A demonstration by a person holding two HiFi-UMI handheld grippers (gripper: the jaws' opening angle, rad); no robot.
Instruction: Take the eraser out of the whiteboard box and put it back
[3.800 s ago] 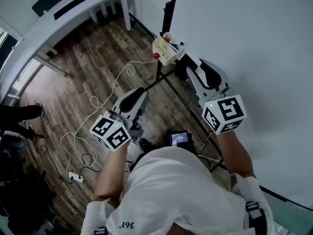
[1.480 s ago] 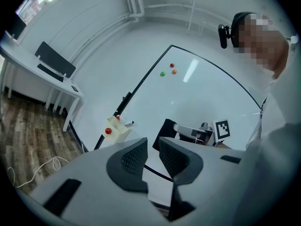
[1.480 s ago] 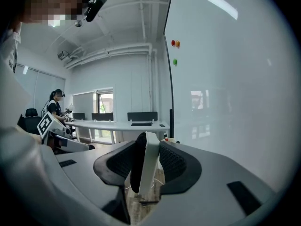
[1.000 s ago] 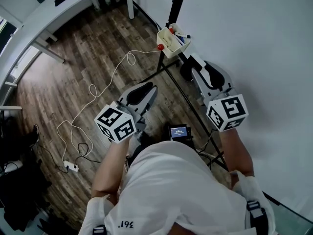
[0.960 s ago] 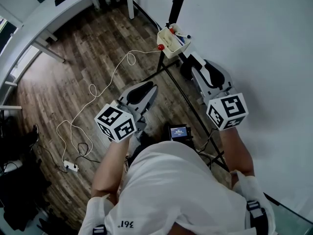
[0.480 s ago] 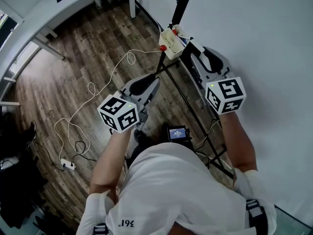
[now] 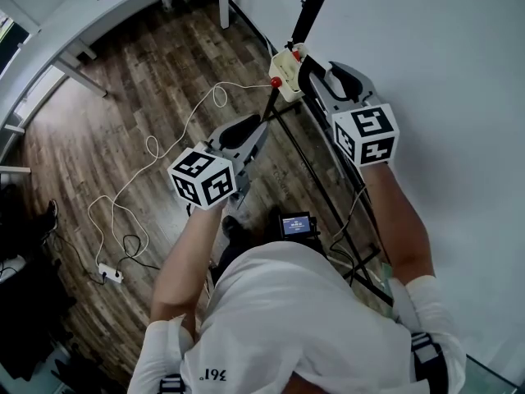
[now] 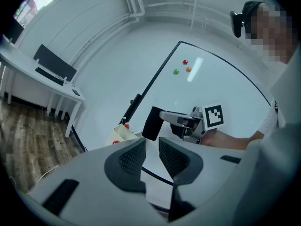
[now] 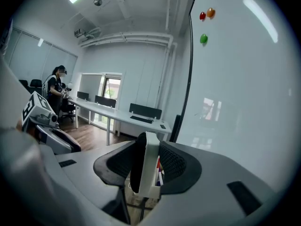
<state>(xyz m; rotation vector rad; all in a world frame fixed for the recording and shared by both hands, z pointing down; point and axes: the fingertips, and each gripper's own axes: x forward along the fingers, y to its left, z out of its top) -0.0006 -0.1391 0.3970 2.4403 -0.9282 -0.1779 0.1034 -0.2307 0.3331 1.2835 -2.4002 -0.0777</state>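
Grips eraser [image 9: 149, 171] in right hand-held gripper [image 9: 149, 147], pads pressed on both faces. Holds it upright: dark felt to the left, white back to the right in the right gripper view. Has it out of the box [image 7: 287, 62] but just beside it, going by the left gripper view; can't tell whether touching. Shows marker pens [image 9: 159, 175] standing in the box right behind the eraser. Puts the box at the edge of the whiteboard [image 7: 426, 72], cream, with something red at its near end. Carries left hand-held gripper [image 8: 151, 147] empty, jaws a narrow gap apart, aimed toward the whiteboard and the right hand-held gripper. Also shows three magnets [image 9: 203, 39] on the whiteboard, a white worktop [image 7: 90, 19] and a wood floor [image 7: 107, 138].
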